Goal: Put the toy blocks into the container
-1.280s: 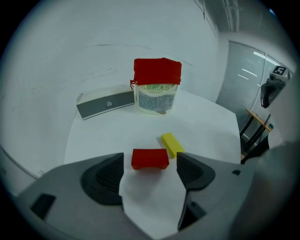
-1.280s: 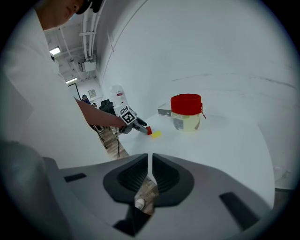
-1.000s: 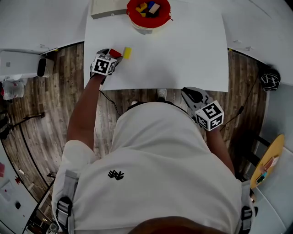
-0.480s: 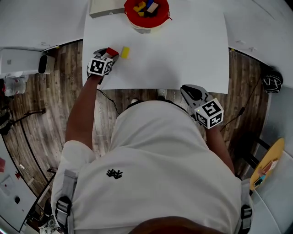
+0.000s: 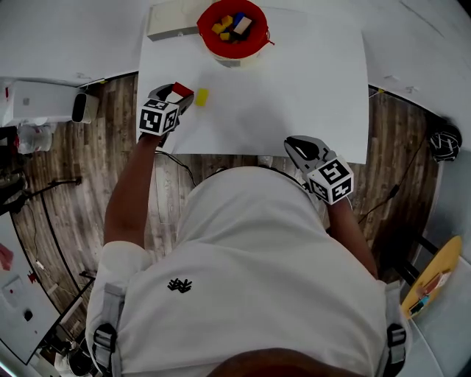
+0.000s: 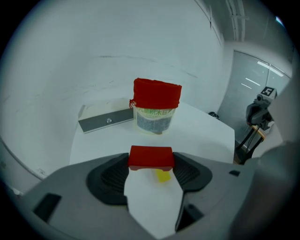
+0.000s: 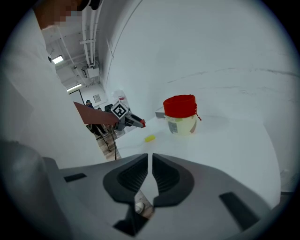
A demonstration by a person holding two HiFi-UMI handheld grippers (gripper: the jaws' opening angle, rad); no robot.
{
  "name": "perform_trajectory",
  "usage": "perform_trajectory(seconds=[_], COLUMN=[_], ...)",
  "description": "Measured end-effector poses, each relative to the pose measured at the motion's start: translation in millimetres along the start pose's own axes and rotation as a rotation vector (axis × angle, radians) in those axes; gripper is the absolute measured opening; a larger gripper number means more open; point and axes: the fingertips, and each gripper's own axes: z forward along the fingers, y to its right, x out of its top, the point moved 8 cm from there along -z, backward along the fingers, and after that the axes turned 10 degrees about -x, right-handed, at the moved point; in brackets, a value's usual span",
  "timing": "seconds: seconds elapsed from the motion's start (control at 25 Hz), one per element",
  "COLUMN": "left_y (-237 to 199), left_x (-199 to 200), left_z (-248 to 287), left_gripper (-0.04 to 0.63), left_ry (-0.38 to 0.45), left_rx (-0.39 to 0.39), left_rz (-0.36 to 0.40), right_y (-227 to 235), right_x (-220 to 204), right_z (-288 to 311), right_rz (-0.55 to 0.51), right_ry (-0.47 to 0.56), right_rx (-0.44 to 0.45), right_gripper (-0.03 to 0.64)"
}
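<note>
My left gripper (image 5: 175, 94) is shut on a red block (image 5: 182, 90) and holds it above the white table's left part; its jaws have just been closing onto that block (image 6: 151, 157). A small yellow block (image 5: 202, 96) lies on the table just right of it, and shows below the red block in the left gripper view (image 6: 163, 176). The red-rimmed container (image 5: 259, 43) stands at the table's far edge with several blocks (image 5: 229, 26) inside. My right gripper (image 5: 296, 151) hovers at the table's near edge, jaws together and empty (image 7: 150, 161).
A flat grey-white box (image 5: 171, 18) lies left of the container (image 6: 156, 107). The white table (image 5: 294, 88) has its near edge right by my body. Wooden floor with cables lies on both sides, and grey equipment (image 5: 44, 103) stands at the left.
The left gripper has closed on the red block and risen with it off the table. The right gripper has shifted a little leftward along the table's near edge.
</note>
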Motion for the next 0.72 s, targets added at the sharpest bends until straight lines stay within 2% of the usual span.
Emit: perform_trajectory(seconds=[0.2, 0.4, 0.72], left_y=[19, 36, 49], left_x=[38, 77, 144], left_z=[-14, -22, -11], left_gripper=[0.298, 0.298, 0.298], left_ry=[0.043, 0.095, 0.151], left_rx=[-0.023, -0.045, -0.056], left_rz=[0.035, 0.04, 0.078], right_y=[12, 22, 43], right_x=[3, 3, 0], right_z=[7, 7, 2], right_rz=[0.003, 0.005, 0.02], right_ry=[0.018, 0.027, 0.047], right_rx=[0.023, 0.039, 0.04], right_gripper=[0.031, 0.031, 0.031])
